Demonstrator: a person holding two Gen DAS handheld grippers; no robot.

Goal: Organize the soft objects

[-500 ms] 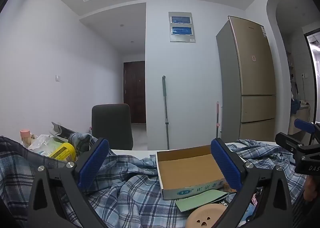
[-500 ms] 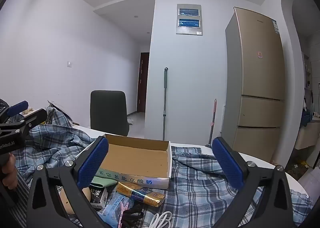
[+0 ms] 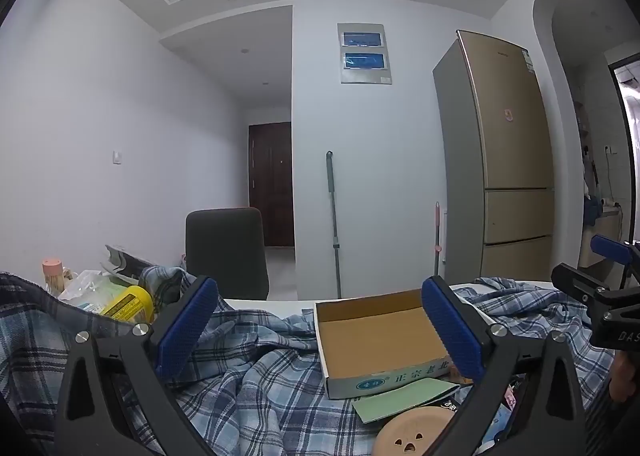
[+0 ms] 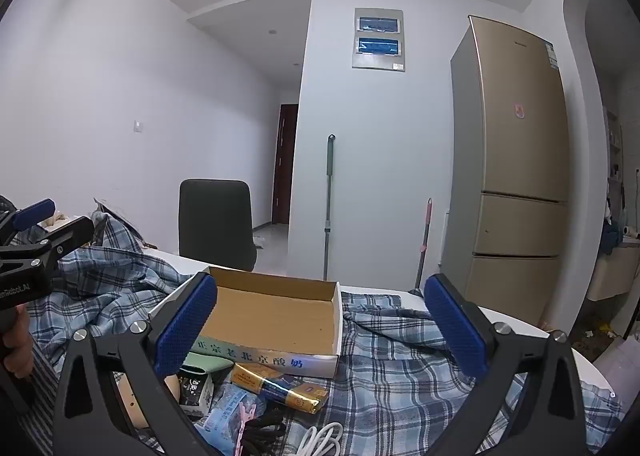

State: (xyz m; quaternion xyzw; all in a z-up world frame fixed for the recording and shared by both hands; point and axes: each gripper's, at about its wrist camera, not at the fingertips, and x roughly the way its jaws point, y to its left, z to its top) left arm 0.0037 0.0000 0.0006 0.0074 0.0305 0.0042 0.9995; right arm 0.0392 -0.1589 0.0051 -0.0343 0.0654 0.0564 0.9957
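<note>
Both hand-held grippers wide open, empty; only right view shows gold packet [image 4: 280,386], white cable [image 4: 320,438].

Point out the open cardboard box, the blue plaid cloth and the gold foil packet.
Open cardboard box [image 4: 276,316]: right wrist view, bare inside floor.
Blue plaid cloth [image 3: 256,376]: left wrist view, crumpled middle fold.
Gold foil packet [image 4: 280,386]: right wrist view, top face.

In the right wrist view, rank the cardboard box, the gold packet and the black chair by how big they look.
1. Cardboard box and black chair: too close to rank, and the chair stands farther away.
2. Gold packet: clearly smallest.
</note>
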